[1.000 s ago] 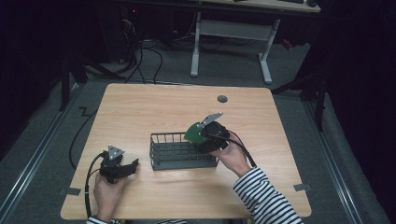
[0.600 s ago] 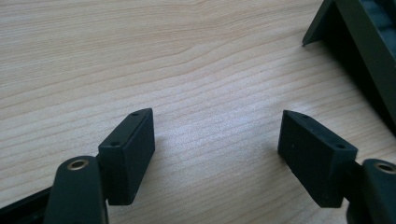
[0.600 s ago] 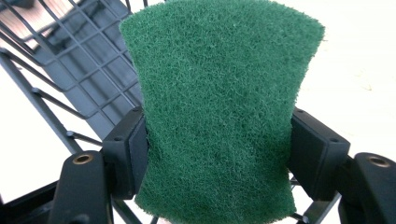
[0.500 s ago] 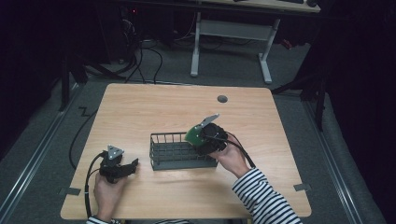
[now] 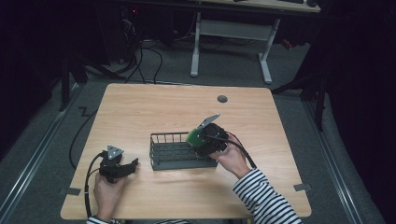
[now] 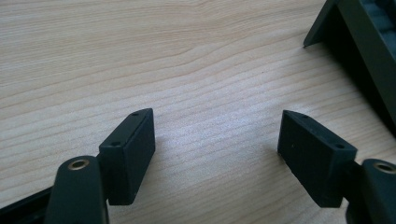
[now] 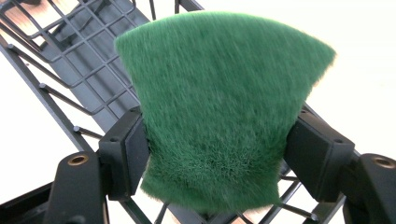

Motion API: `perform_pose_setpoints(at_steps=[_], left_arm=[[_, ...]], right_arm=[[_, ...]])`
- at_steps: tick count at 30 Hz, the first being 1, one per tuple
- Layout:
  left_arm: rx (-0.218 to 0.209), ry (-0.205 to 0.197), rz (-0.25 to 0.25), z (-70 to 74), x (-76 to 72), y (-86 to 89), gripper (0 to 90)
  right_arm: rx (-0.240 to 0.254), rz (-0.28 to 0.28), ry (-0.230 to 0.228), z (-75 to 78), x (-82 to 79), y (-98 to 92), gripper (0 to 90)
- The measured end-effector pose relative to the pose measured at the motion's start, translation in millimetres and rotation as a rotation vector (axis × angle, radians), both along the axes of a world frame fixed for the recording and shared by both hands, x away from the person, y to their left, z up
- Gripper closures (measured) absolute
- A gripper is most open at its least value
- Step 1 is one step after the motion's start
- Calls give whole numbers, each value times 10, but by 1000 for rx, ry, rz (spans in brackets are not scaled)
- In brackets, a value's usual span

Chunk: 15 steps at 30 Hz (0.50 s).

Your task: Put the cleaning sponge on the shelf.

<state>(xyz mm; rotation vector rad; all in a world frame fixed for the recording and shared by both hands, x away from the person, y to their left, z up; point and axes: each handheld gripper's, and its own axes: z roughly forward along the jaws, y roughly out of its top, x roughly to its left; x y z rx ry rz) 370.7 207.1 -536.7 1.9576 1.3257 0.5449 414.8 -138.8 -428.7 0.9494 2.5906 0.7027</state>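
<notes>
Over wire basket [image 5: 173, 150], right gripper [image 7: 217, 154] clamping unlabelled green scouring pad [image 7: 219, 107], left gripper [image 6: 217, 149] wide open, empty.

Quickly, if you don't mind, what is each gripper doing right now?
Left gripper: open, holding nothing, jaws apart just above the table.
Right gripper: shut on the green scouring pad, over the wire basket.

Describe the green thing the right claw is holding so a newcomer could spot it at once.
Start at the wooden table and find the dark wire basket near its middle. At the basket's right end, the right claw is shut on a green scouring pad, held above the wire grid. It is the one bright green, fuzzy thing among black and grey parts.
</notes>
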Motion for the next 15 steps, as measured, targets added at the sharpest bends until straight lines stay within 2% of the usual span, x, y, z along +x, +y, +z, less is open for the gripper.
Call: perform_pose_setpoints(at_steps=[8,15], left_arm=[[2,0,-1,0,0,-2,280],[12,-2,-2,0,-1,-11,280]], right_arm=[[40,2,-2,52,-19,-26,256],[84,-23,-63,60,-93,-126,239]])
